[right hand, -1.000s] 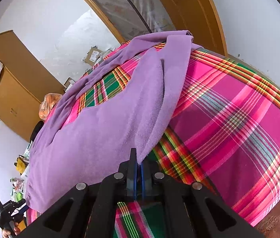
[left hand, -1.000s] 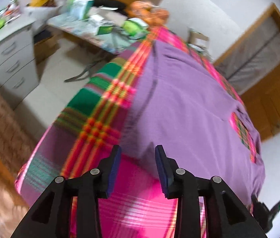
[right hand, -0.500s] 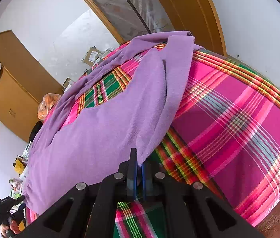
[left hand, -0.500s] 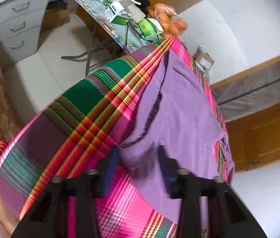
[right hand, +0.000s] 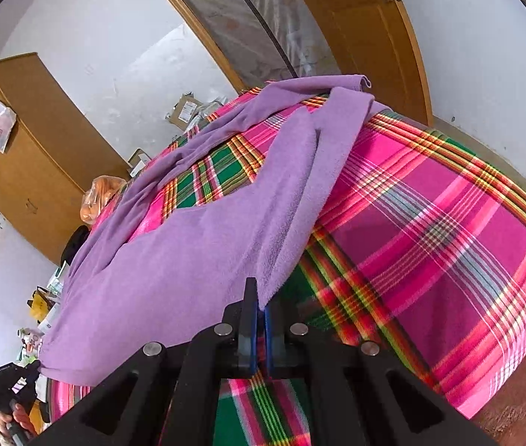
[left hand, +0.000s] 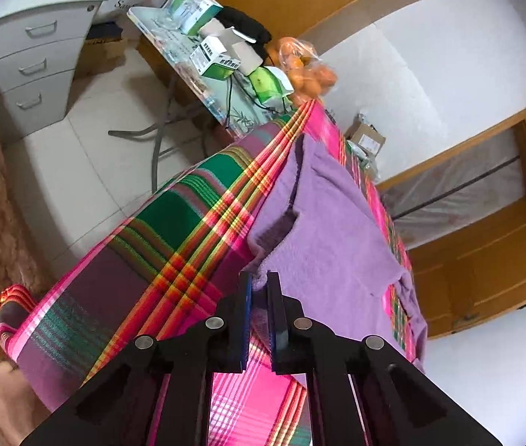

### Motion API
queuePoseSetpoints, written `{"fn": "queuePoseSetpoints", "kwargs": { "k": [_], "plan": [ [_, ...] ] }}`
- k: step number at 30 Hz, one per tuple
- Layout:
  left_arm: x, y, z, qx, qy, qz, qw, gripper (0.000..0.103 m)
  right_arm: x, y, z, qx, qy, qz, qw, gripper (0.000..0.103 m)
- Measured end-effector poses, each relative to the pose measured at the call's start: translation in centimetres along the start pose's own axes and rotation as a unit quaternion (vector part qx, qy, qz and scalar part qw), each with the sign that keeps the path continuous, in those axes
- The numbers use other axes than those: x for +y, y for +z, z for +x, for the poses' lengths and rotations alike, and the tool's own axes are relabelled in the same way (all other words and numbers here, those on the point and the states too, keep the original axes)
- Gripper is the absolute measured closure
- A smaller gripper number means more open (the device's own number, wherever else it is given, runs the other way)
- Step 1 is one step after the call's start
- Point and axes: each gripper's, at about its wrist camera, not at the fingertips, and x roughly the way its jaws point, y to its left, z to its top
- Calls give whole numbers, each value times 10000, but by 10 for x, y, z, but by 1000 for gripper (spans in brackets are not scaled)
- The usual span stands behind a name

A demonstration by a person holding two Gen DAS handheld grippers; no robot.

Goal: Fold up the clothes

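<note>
Fingers [left hand: 243, 290] of left gripper [left hand: 259, 282], earlier apart, now pinching purple garment [left hand: 330, 230].

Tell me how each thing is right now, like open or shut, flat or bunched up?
Left hand-held gripper: shut on a corner of the purple garment.
Right hand-held gripper: shut on the garment's edge.
Purple garment: spread on the bed, partly folded over, not yet neatly folded.
Plaid blanket: lying flat, covering the bed.
Grey drawer cabinet: drawers shut.
</note>
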Motion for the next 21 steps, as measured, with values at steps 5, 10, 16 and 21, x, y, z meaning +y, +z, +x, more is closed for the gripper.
{"fn": "queuePoseSetpoints", "kwargs": {
  "k": [5,10,16,21],
  "plan": [
    [5,1,-5,-78,3,-4,10000,96,3,-3,-7,3,65,-22,10000,100],
    [8,-4,-11,-71,24,-16,10000,96,1,-4,-7,83,23,3,10000,100],
    [16,-12,-16,-7,153,-31,9999,96,-5,-10,1,351,55,38,9994,100],
    [20,-13,-7,126,330,-98,9993,96,-19,-3,-4,352,237,181,9989,94]
  ]
}}
